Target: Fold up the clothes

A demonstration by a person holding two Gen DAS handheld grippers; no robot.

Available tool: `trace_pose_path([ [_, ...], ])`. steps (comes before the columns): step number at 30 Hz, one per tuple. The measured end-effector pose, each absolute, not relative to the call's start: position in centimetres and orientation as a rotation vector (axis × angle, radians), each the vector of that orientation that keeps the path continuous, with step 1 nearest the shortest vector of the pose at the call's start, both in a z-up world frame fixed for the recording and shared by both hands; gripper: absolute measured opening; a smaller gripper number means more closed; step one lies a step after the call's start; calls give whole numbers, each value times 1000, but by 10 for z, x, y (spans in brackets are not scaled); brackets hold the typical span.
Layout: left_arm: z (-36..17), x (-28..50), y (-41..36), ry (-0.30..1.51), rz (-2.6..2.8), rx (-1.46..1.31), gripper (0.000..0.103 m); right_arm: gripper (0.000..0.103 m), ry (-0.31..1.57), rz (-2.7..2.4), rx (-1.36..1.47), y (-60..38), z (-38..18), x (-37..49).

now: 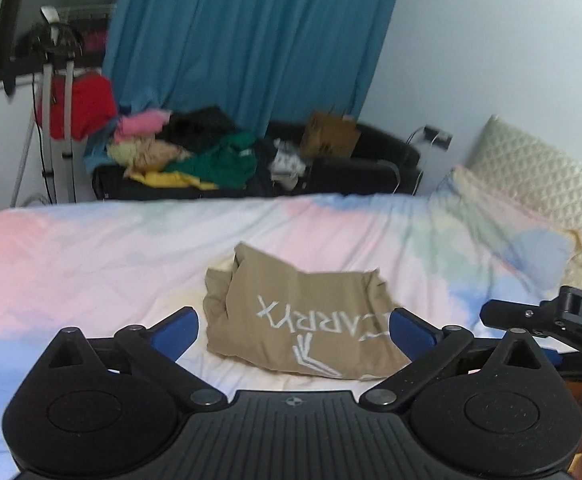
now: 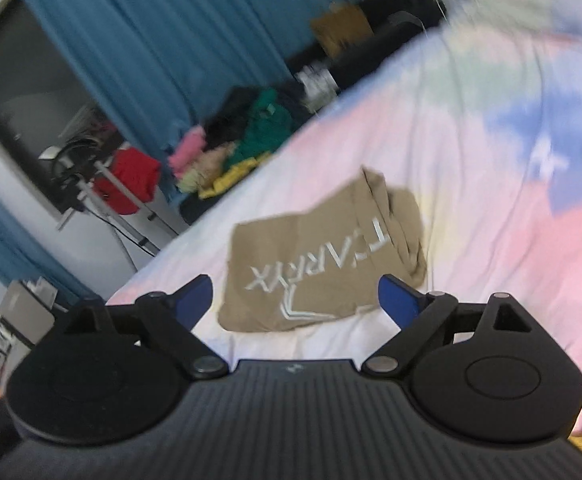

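We see the tan shirt (image 1: 303, 316) lying folded on the bed (image 1: 91, 248); soft, light, floppy. Both left tool (image 1: 294, 330) and right tool (image 2: 295, 300) gape wide, empty; any hold belongs at its thick folded edges.

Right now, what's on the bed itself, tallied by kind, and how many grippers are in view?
Folded tan garment with white lettering: 1
Pillows at the head of the bed, the pastel one and the cream quilted one: 2
Grippers, both open and clear of the garment, left gripper and right gripper: 2
Total: 5
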State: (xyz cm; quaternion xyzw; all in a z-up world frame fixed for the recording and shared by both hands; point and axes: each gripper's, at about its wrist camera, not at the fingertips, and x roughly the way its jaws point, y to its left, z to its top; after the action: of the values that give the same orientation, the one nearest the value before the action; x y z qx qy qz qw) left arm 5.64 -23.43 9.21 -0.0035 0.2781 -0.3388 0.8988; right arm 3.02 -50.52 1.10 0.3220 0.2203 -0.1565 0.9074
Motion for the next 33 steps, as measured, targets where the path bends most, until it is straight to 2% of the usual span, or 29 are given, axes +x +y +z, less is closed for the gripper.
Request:
trace_pose_path([
  [8,128,-29,-182,424,-698,21,103,91,284,-305,435,-445,47,-45],
  [15,115,-80,-147,357,-663,21,102,91,211,-323,340,-406,27,-85],
  [22,85,-88,-127,365,-614,-12,102,91,258,-325,269,-384,-8,-82],
  [33,68,-84,-113,396,-599,-5,102,91,225,-355,167,-369,-25,-79],
])
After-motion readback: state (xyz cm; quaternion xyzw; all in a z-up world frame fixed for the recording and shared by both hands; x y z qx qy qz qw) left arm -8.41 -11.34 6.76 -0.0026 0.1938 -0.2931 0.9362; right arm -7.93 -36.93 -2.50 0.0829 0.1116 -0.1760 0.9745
